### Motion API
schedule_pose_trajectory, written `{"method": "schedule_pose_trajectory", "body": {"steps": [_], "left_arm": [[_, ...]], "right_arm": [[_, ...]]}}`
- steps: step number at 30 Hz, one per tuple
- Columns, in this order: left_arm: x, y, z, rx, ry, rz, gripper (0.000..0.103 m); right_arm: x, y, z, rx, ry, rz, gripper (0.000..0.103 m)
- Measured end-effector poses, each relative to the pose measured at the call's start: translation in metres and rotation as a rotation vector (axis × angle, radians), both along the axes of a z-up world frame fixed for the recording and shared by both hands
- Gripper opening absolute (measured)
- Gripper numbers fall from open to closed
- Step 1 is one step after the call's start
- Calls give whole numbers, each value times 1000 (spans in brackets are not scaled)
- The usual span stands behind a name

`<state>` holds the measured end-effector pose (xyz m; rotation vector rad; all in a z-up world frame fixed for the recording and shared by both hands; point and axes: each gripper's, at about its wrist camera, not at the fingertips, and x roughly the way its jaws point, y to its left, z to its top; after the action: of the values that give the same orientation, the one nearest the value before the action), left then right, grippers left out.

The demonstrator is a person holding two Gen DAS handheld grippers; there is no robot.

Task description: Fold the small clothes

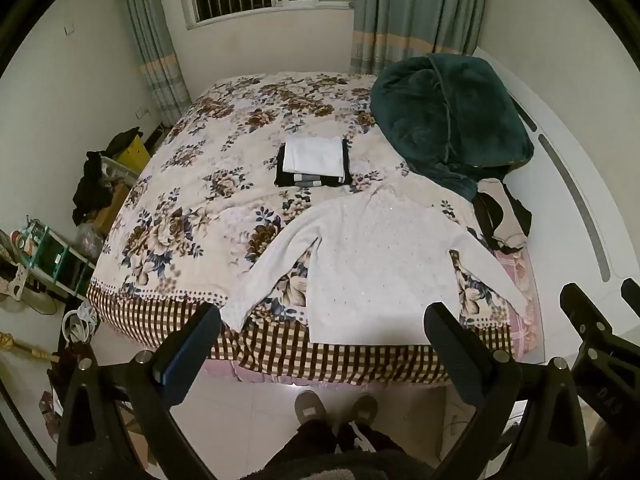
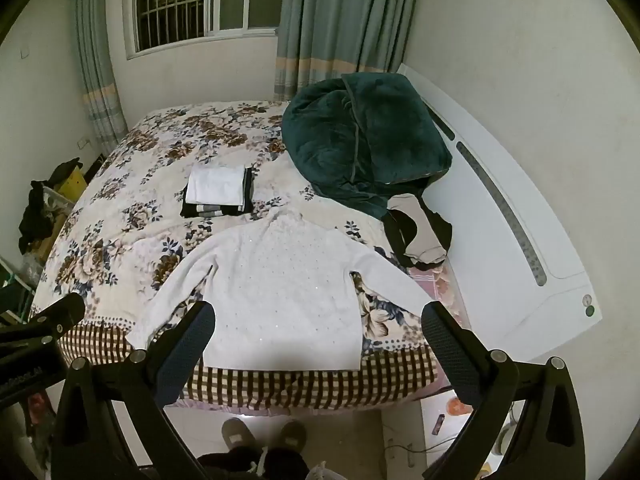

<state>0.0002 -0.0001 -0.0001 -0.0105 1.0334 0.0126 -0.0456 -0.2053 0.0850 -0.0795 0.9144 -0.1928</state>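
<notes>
White sweater spread flat, ready for its first fold.

Your bed (image 1: 192, 184) carries a bunched green blanket (image 1: 452, 120) at the far right, then the white sweater (image 1: 372, 256) laid flat at the near edge, hem toward you, sleeves angled out; behind it sits a folded stack (image 1: 314, 162). Your left gripper (image 1: 320, 344) and right gripper (image 2: 318, 334) both hover above it, jaws wide and empty. The hem lies at the bed's edge, so a careless pull could drag the sweater off.
</notes>
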Motion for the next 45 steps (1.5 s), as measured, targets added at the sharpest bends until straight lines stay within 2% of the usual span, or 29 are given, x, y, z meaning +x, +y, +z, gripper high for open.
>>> {"method": "schedule_pose_trajectory", "body": {"steps": [14, 45], "left_arm": [[0, 1, 0, -3, -7, 5, 103], [-4, 11, 9, 1, -24, 4, 103]], "right_arm": [[-8, -4, 0, 27, 2, 15, 103], [-4, 8, 9, 18, -3, 33, 103]]}}
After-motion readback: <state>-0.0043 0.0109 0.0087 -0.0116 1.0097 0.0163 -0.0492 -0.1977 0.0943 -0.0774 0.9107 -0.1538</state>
